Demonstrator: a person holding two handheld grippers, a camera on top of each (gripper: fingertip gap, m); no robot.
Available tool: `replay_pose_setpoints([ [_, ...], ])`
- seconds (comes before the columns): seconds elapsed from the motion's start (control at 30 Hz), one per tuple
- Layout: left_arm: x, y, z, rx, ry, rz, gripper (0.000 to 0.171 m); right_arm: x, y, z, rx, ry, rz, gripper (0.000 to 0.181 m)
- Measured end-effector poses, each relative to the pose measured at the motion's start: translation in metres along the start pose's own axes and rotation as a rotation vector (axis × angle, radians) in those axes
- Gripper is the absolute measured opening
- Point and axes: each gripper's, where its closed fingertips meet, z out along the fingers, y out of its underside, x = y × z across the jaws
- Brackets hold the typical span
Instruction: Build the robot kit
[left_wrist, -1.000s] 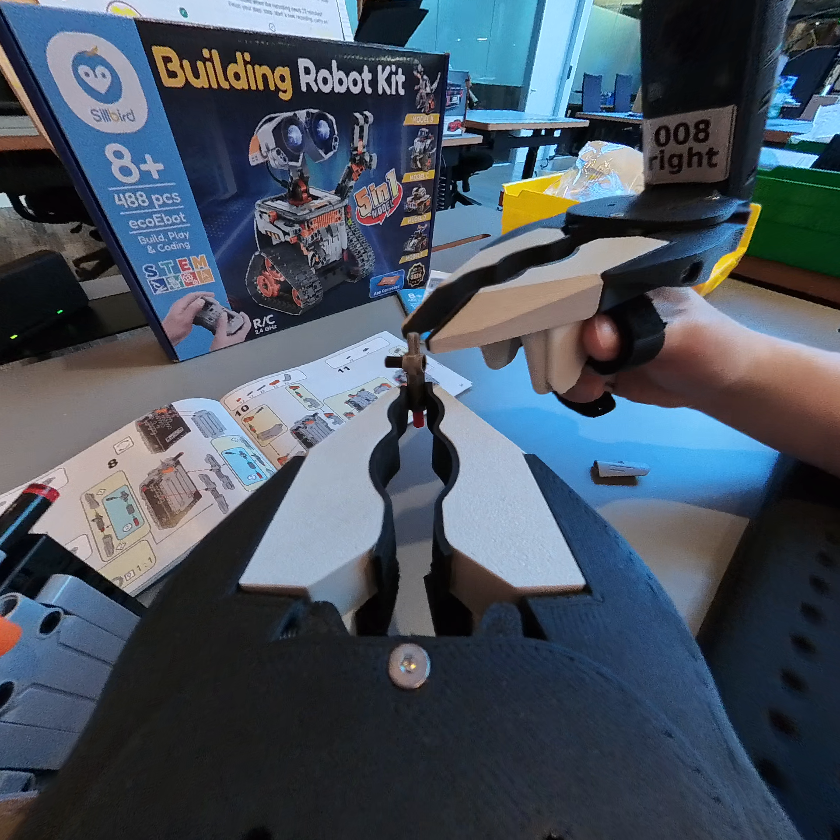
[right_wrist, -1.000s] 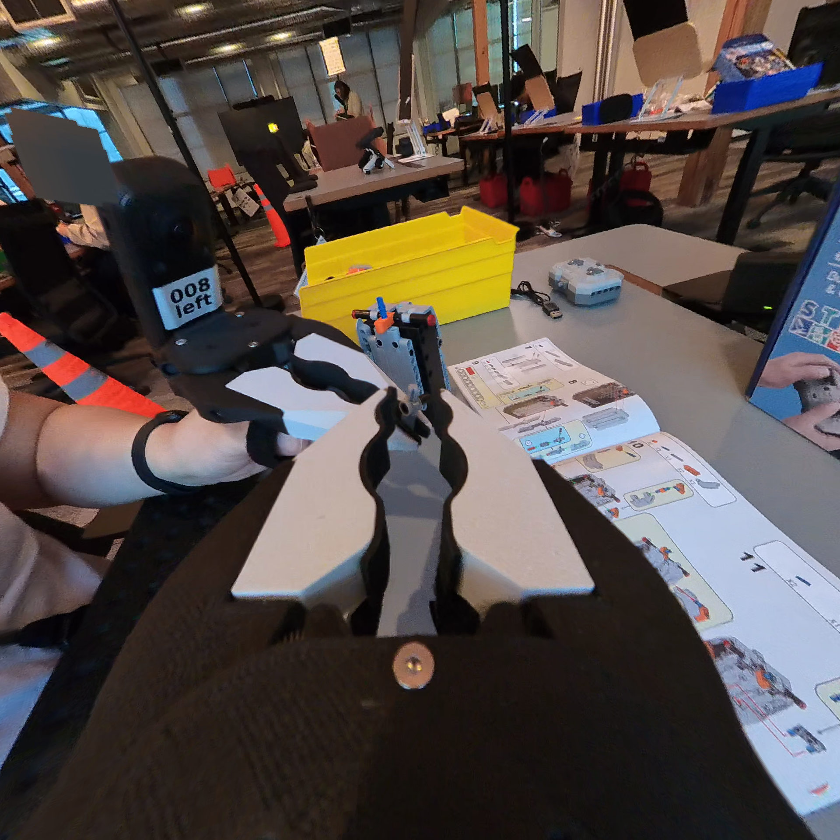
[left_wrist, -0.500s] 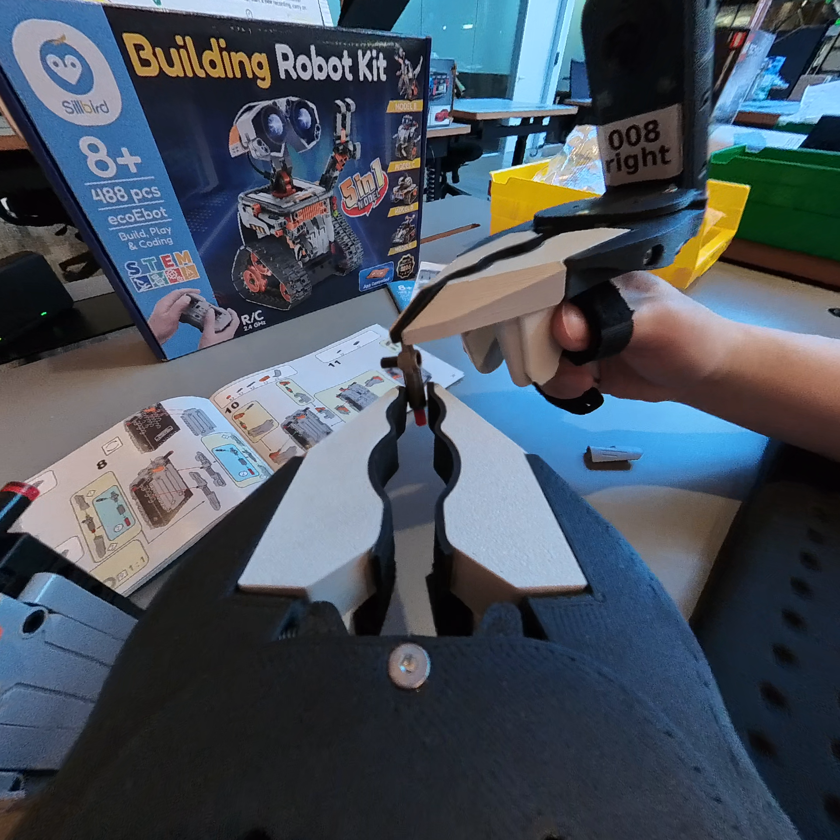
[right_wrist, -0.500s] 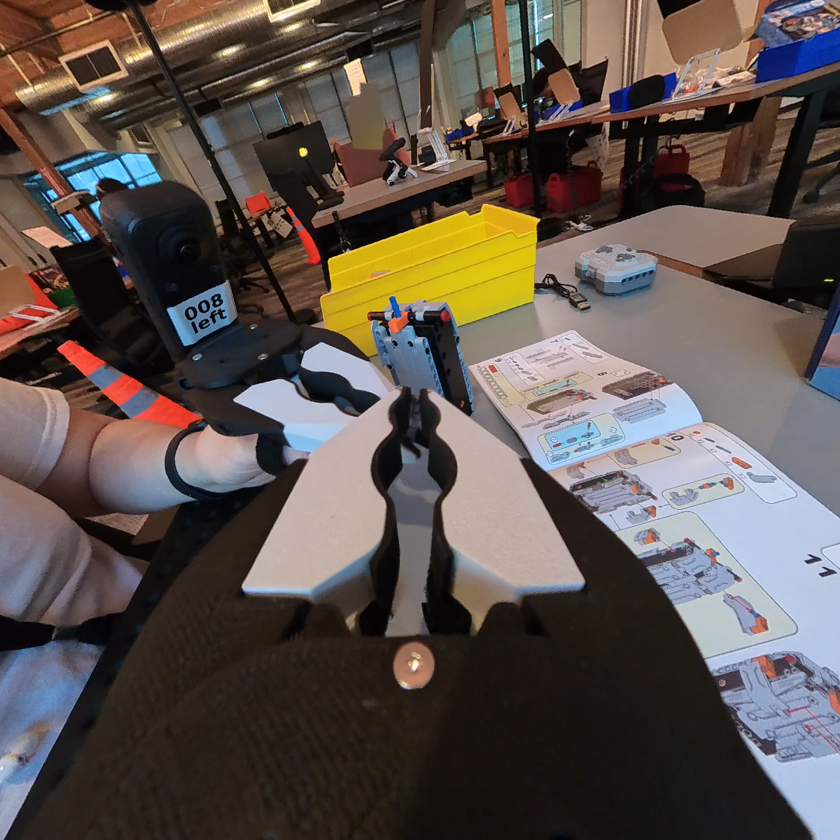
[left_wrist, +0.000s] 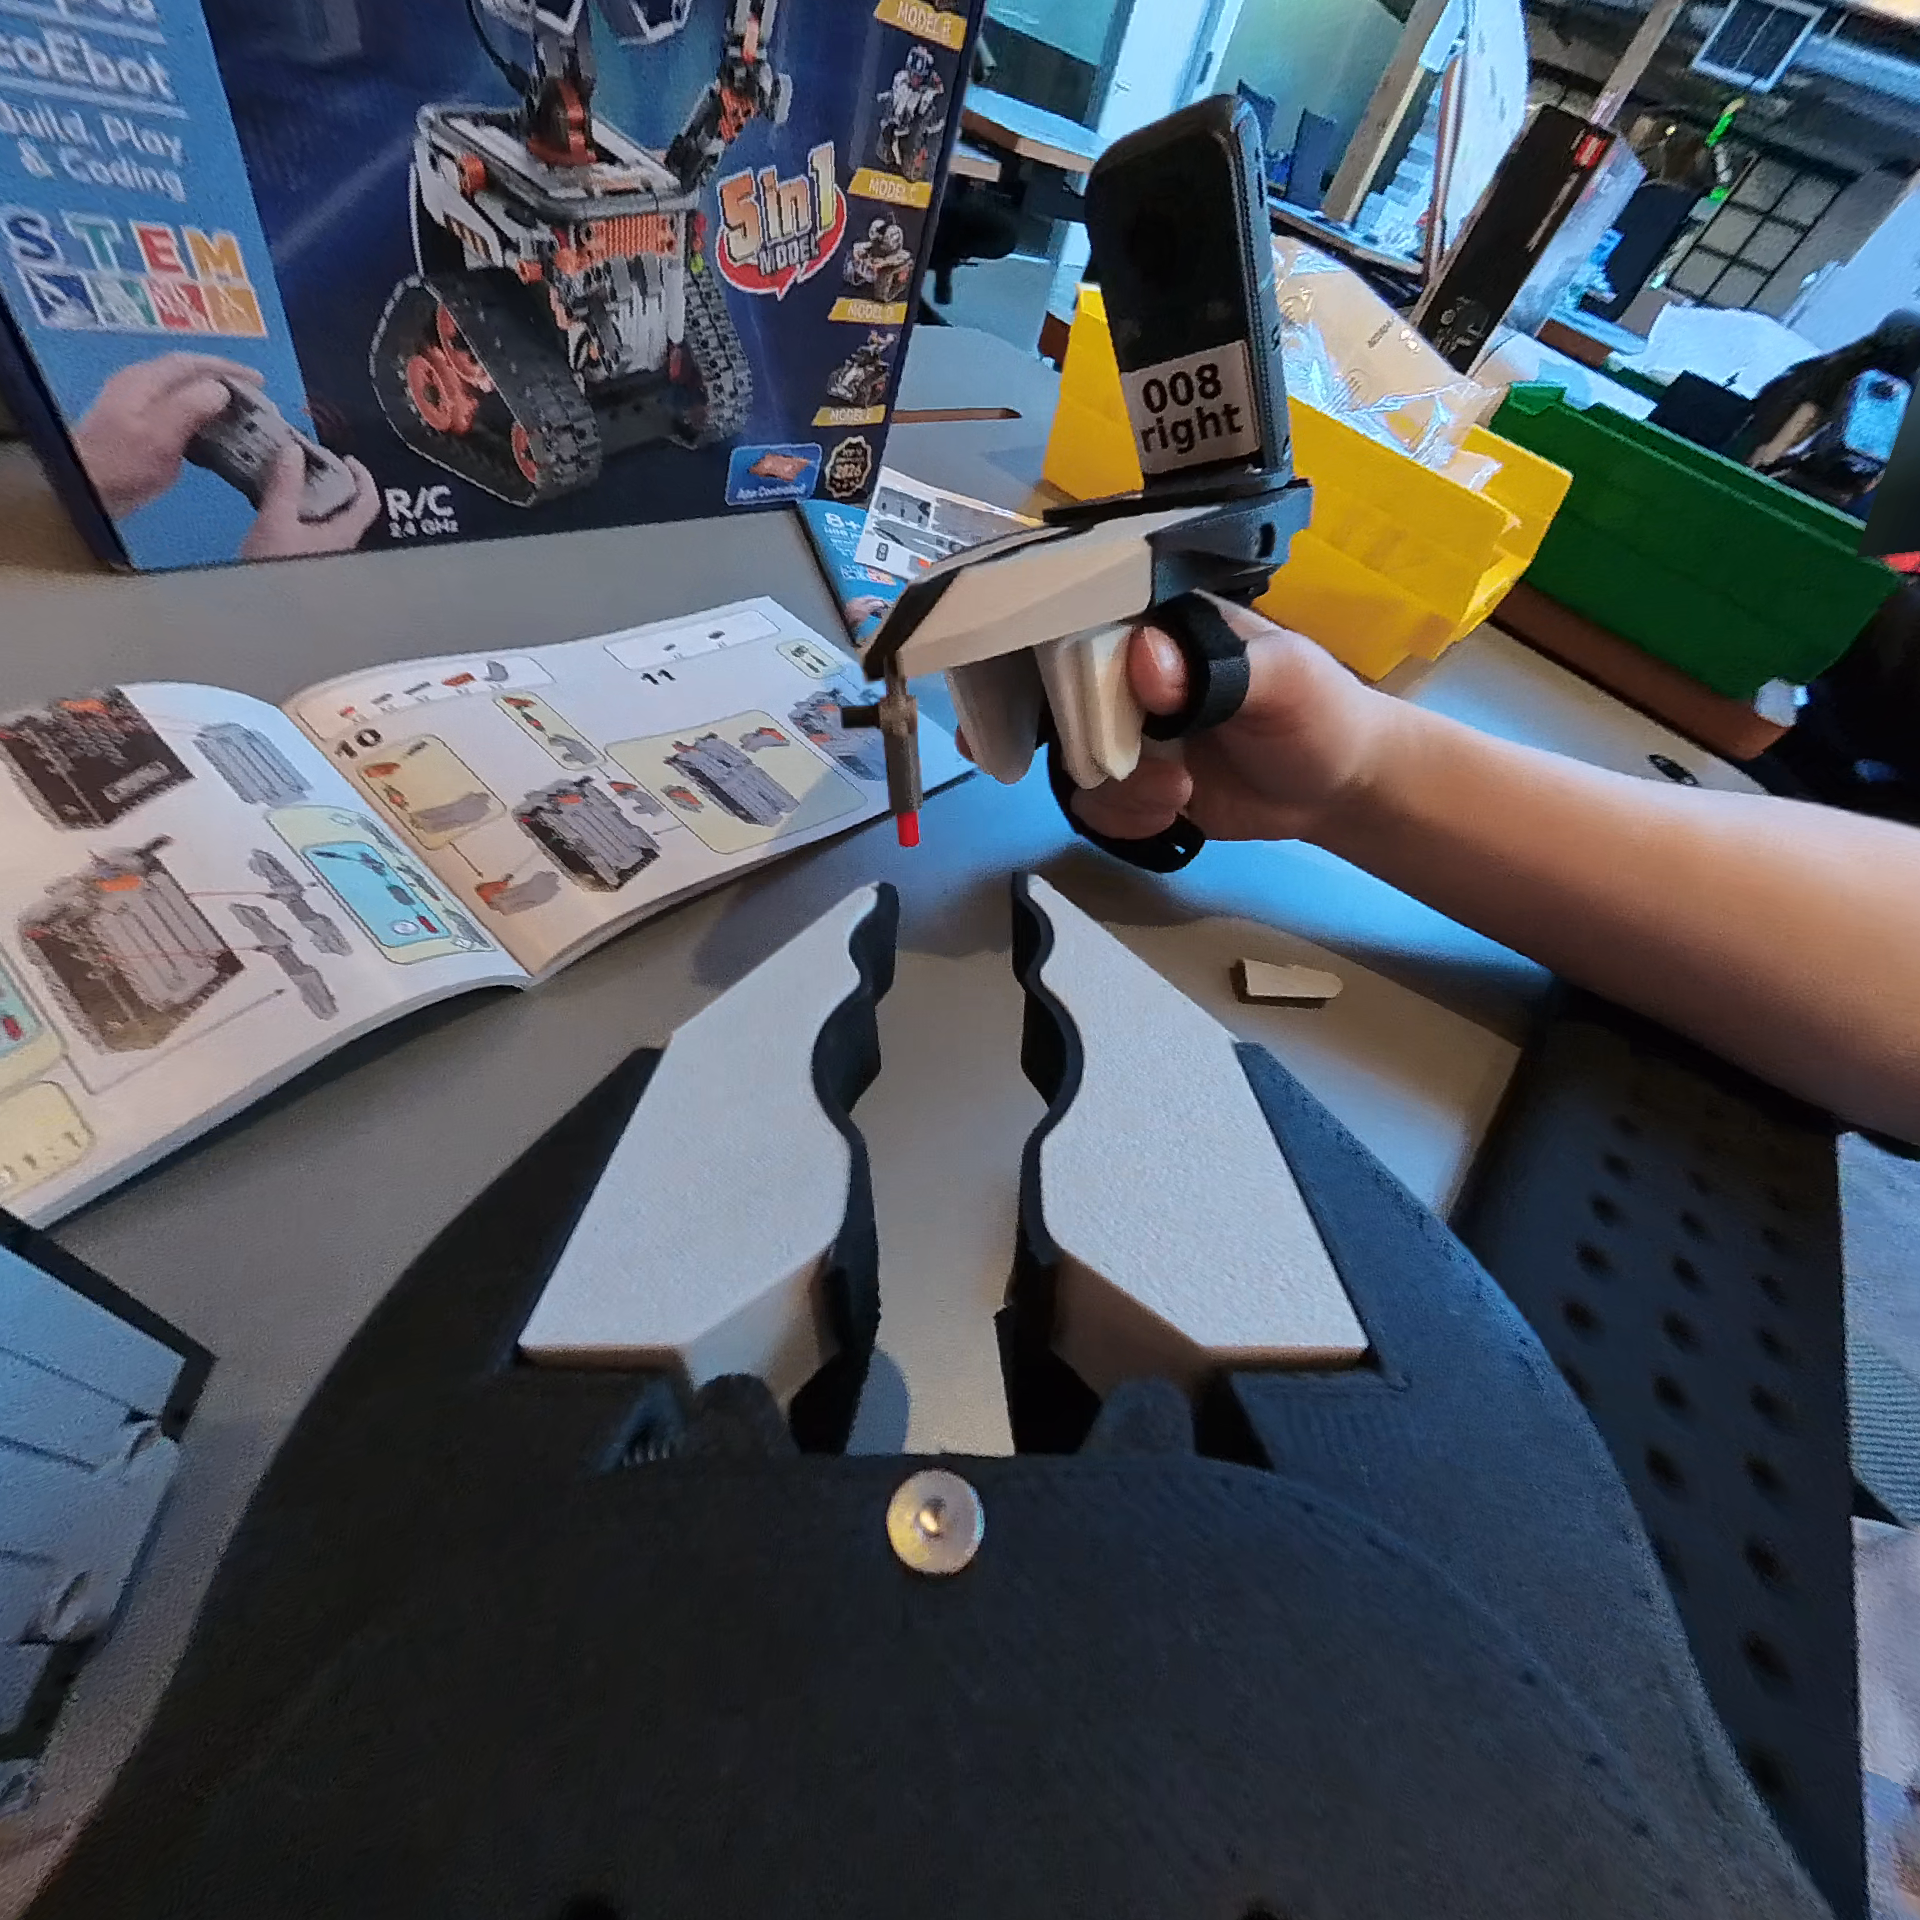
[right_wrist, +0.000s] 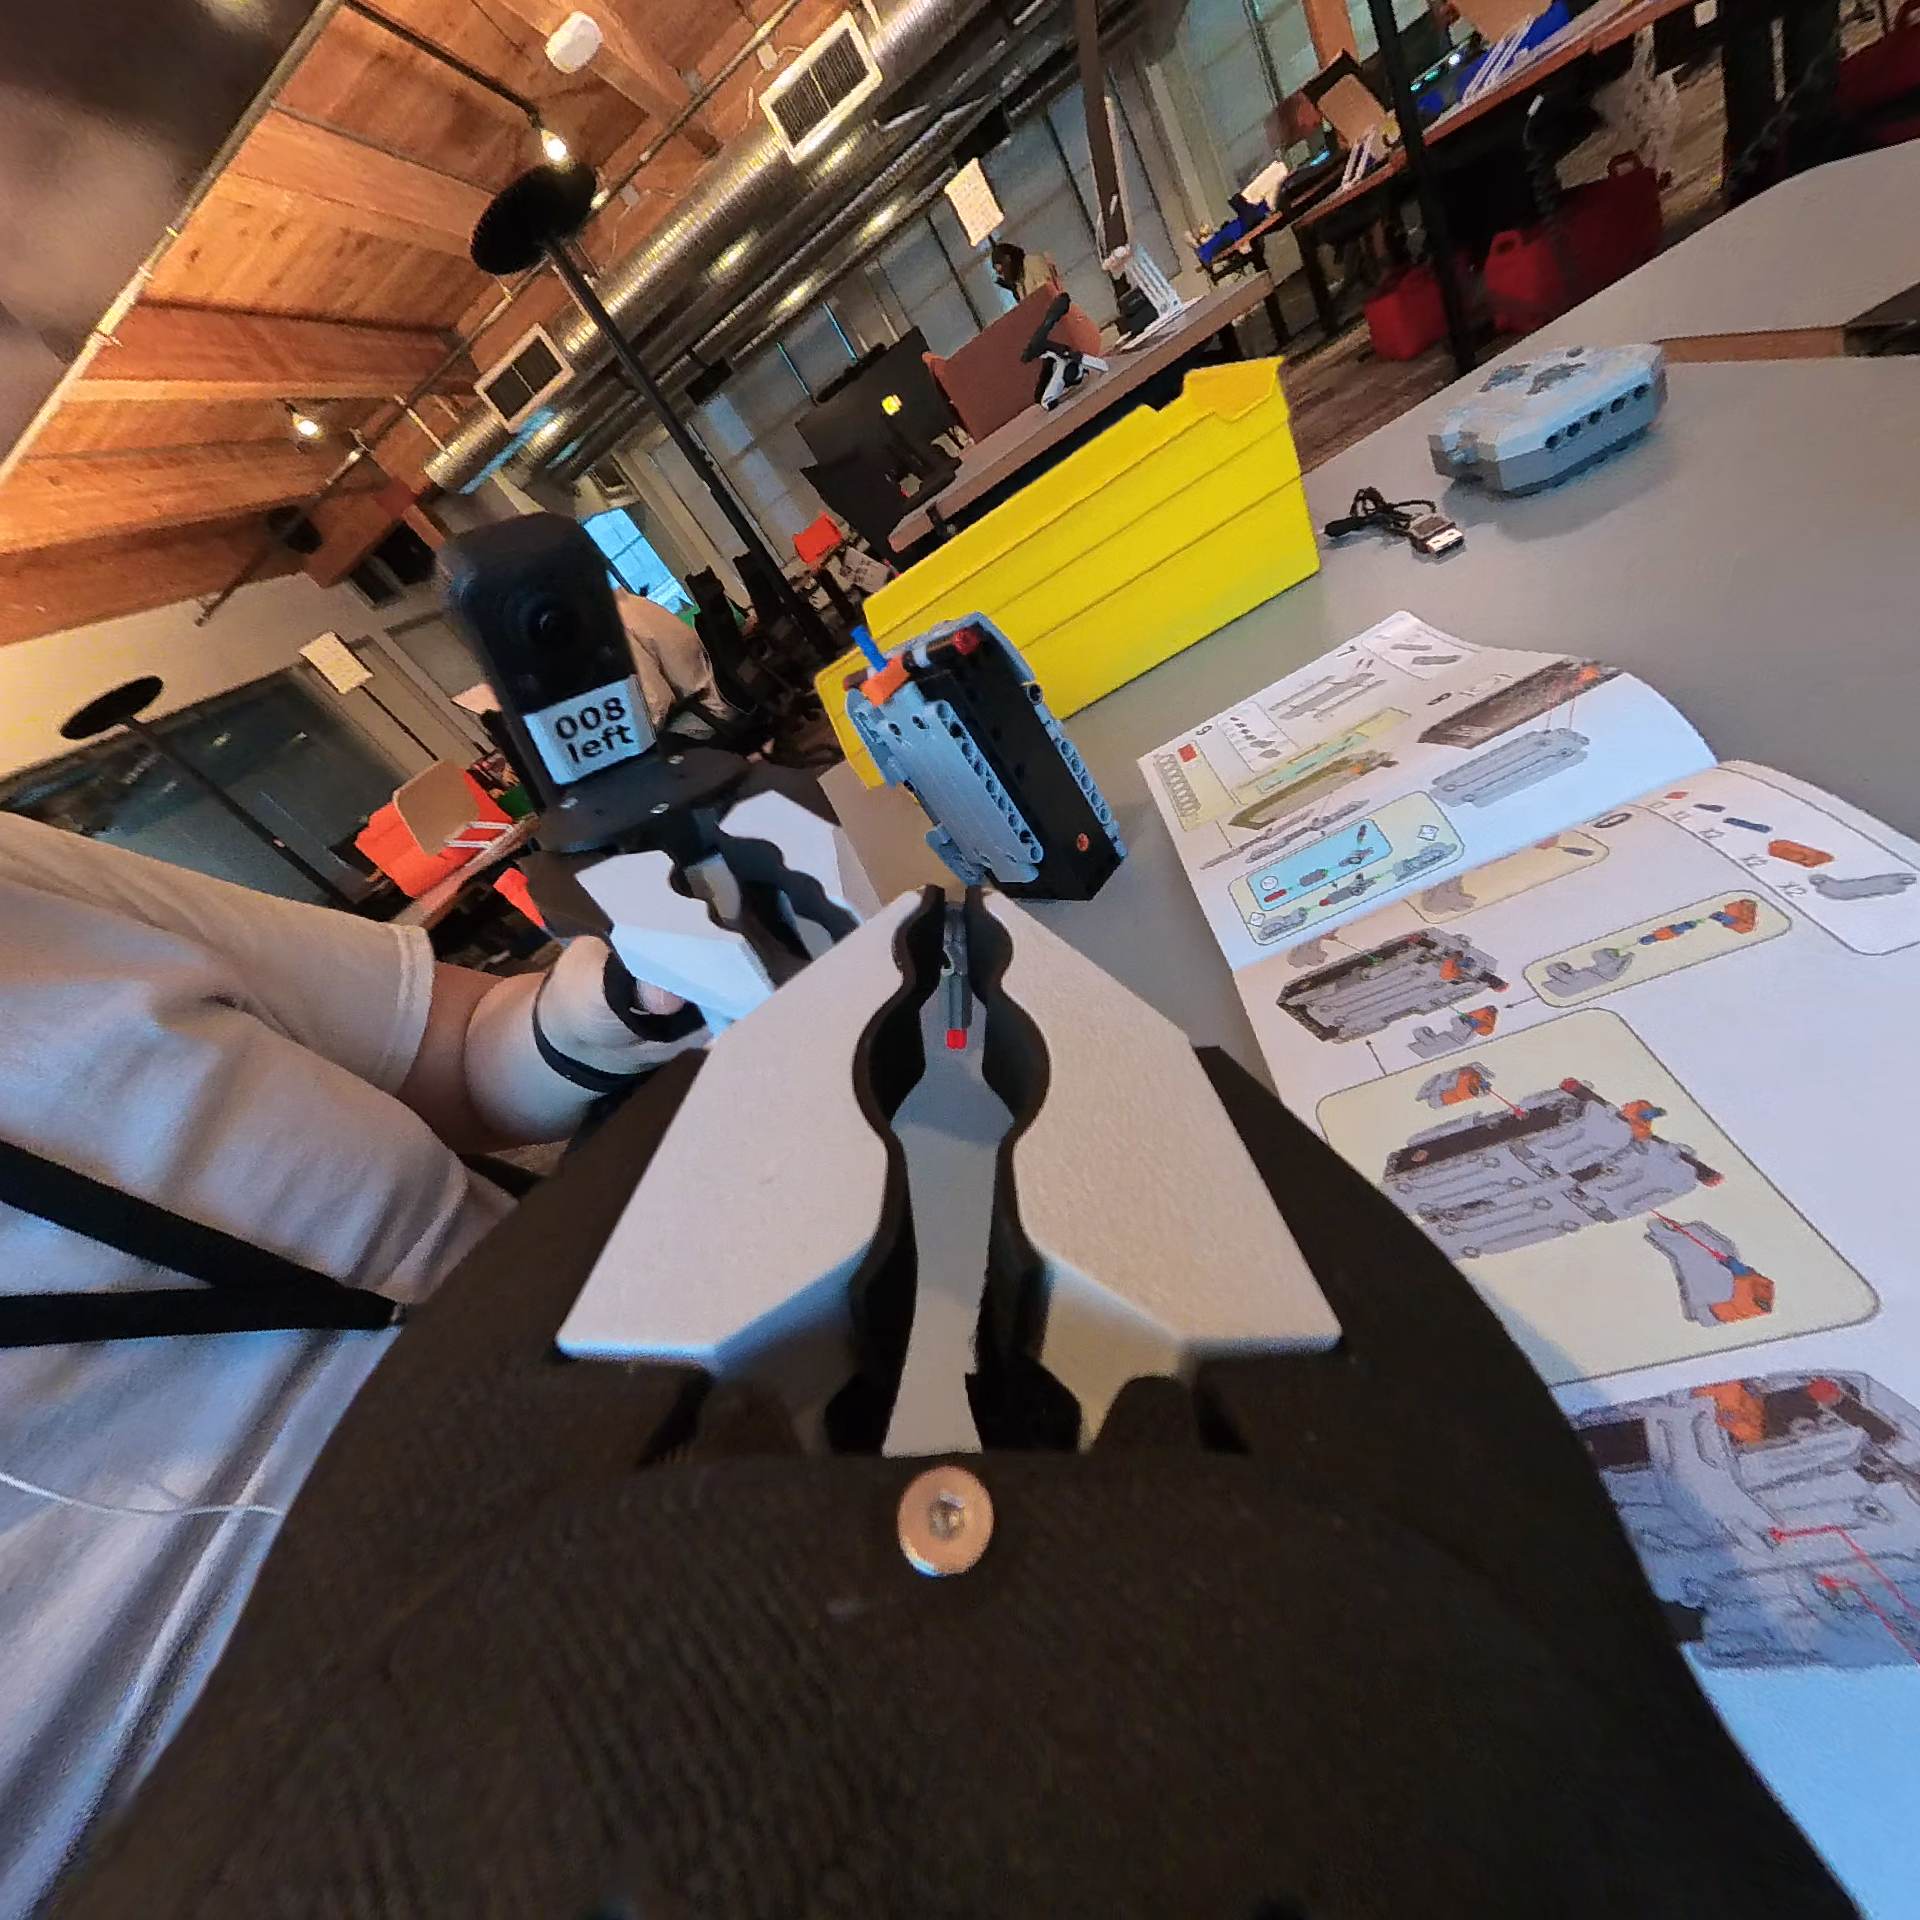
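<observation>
My right gripper (right_wrist: 954, 902) is shut on a thin grey axle with a red tip (right_wrist: 954, 987). In the left wrist view the right gripper (left_wrist: 883, 657) holds the axle (left_wrist: 902, 764) hanging down with its red end lowest, just above and ahead of my left gripper. My left gripper (left_wrist: 954, 896) is open and empty, its jaws apart below the axle. In the right wrist view the left gripper (right_wrist: 790, 894) shows to the left, open. A grey and black brick assembly (right_wrist: 987, 769) stands on the table just beyond my right fingertips.
An open instruction booklet (left_wrist: 395, 821) lies on the grey table (left_wrist: 343, 1226); it also shows in the right wrist view (right_wrist: 1558, 935). A blue kit box (left_wrist: 447, 260) stands behind. Yellow bins (left_wrist: 1382, 520) (right_wrist: 1101, 551), a green bin (left_wrist: 1683, 551), a grey controller (right_wrist: 1548, 416), a cable (right_wrist: 1397, 525). Left tips to right tips: about 5 cm. The right tips stand about 35 cm off the grey controller (right_wrist: 1548, 416).
My left gripper has opened and let go of the axle, then drawn back. The right gripper now holds the axle alone, tilted and lifted away.
</observation>
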Motion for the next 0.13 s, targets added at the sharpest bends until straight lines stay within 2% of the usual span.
replay_pose_setpoints([
  [0.13, 0.0003, 0.0012, 0.0014, -0.003, 0.024, -0.036, 0.020, -0.0077, -0.0065, -0.0025, 0.039, -0.063, 0.024, 0.001],
])
